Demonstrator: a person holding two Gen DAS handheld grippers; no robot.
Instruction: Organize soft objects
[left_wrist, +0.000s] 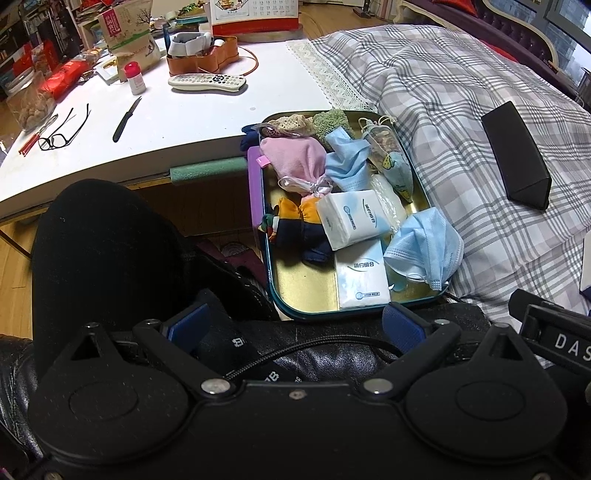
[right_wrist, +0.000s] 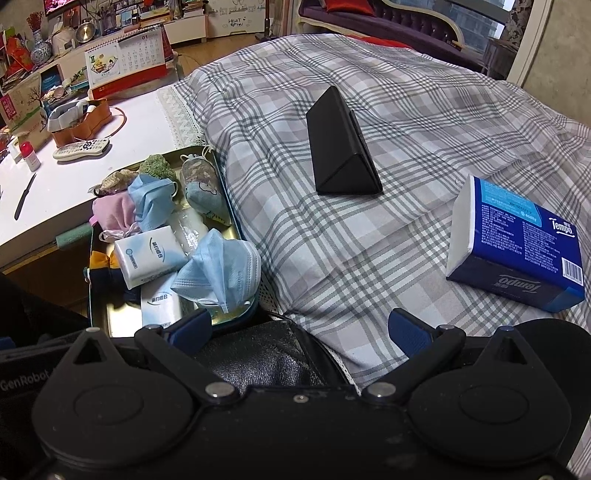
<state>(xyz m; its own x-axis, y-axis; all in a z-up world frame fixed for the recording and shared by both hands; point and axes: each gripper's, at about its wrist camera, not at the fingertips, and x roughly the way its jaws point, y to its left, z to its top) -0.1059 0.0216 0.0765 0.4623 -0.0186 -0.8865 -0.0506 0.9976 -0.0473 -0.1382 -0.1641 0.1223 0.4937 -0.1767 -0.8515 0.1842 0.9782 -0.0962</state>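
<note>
A gold metal tray (left_wrist: 306, 288) (right_wrist: 122, 321) rests on the bed's edge. It holds a pink pouch (left_wrist: 291, 158), two blue face masks (left_wrist: 424, 243) (right_wrist: 218, 273), two white tissue packs (left_wrist: 349, 218) (right_wrist: 147, 254), a patterned cloth (left_wrist: 291, 221) and small sachets (left_wrist: 391, 162). A blue Tempo tissue pack (right_wrist: 517, 243) lies on the checked bedspread (right_wrist: 369, 229) to the right. My left gripper (left_wrist: 295, 328) hangs open just short of the tray's near rim, empty. My right gripper (right_wrist: 299, 328) is open over the bedspread, holding nothing.
A black triangular case (right_wrist: 343, 147) (left_wrist: 517, 155) lies on the bed. The white table (left_wrist: 166, 122) to the left carries a knife (left_wrist: 127, 118), glasses (left_wrist: 62, 133), a remote (left_wrist: 207, 82) and clutter. A person's black-clad knee (left_wrist: 103, 251) is left of the tray.
</note>
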